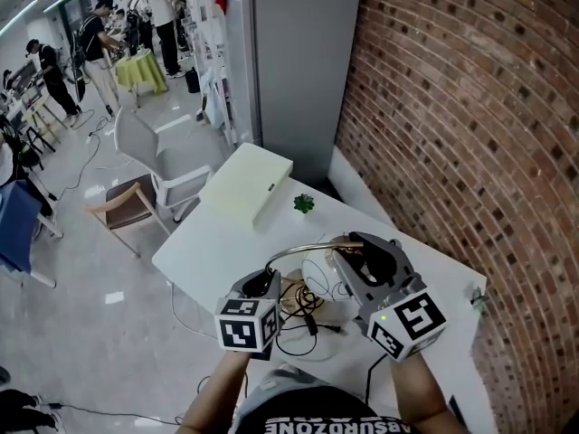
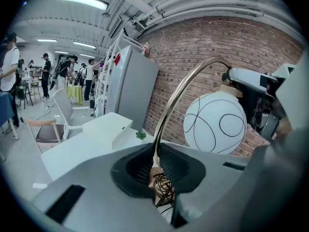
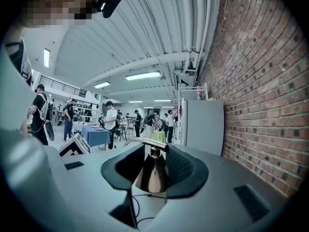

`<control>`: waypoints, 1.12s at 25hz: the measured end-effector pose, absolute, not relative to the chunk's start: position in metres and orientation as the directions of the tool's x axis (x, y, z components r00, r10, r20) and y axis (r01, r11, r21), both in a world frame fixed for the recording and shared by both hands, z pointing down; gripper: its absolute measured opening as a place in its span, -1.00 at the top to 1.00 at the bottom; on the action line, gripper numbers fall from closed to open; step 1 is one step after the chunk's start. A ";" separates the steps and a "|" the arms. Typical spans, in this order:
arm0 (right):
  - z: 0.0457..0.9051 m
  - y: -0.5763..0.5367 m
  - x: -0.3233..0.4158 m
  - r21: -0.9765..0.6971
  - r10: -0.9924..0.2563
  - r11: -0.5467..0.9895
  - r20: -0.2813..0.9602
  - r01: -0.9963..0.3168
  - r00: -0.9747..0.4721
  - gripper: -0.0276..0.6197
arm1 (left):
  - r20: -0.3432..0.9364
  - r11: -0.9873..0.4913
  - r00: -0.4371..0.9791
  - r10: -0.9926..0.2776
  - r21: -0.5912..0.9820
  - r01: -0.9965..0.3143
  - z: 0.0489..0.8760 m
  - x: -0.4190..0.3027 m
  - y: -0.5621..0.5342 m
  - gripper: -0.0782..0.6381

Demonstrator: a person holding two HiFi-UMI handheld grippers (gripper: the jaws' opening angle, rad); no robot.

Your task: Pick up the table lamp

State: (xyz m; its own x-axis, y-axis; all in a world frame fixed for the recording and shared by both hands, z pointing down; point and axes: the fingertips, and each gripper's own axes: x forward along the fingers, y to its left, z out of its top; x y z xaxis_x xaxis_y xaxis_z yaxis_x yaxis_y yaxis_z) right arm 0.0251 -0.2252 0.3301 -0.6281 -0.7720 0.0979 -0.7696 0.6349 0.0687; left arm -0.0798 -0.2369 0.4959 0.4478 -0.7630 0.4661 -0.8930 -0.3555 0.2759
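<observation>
Item: table lamp (image 1: 318, 277), held between both tools over the near end of a white table (image 1: 204, 242), low and centre in the head view. The left gripper (image 1: 270, 277) is clamped tight on the thin brass arm (image 2: 170, 105) low on its stem. In the left gripper view a brown stub and a tangle of dark wire show just under the jaws, and the lamp's base is otherwise hidden by the tool body, so I cannot tell whether it clears the tabletop. The right gripper (image 1: 355, 250) is closed on the brass cone (image 3: 152, 174) that caps the shade, one pad on each side. Its own view hides the shade below the jaws. Finish: polished brass arm rising, arching over to the right, ending at a round white globe shade (image 2: 215, 122) marked with thin black looping lines. A black cord (image 1: 308, 322) trails in loops on the table beneath. Farther along the table are a flat cream box (image 1: 249, 181) and a small green plant (image 1: 304, 203), too small to detail. Beyond, at left, stand a wooden chair (image 1: 127, 204) and a white chair (image 1: 145, 147). A grey cabinet (image 1: 298, 61) stands at top centre, and a brick wall (image 1: 452, 107) fills the right. People (image 1: 99, 34) stand at upper left, distant and indistinct.
</observation>
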 end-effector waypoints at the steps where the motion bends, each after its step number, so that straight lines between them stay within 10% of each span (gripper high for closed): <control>1: 0.328 -0.225 0.025 0.070 -0.771 0.636 0.092 -0.769 -0.630 0.51 | 0.462 -0.357 0.448 -0.765 0.275 -0.893 0.493 -0.080 -0.237 0.68; 28: 0.279 -0.214 0.013 0.094 -0.747 0.661 -0.001 -0.744 -0.664 0.50 | 0.408 -0.347 0.416 -0.813 0.233 -0.908 0.436 -0.097 -0.231 0.68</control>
State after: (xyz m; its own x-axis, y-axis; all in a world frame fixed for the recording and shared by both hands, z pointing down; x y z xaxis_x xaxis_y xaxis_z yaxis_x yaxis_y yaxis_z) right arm 0.0129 -0.2138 0.2790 -0.6644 -0.7474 -0.0009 -0.7442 0.6614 0.0938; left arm -0.0966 -0.2314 0.4360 0.4156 -0.8127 0.4085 -0.9083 -0.3473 0.2331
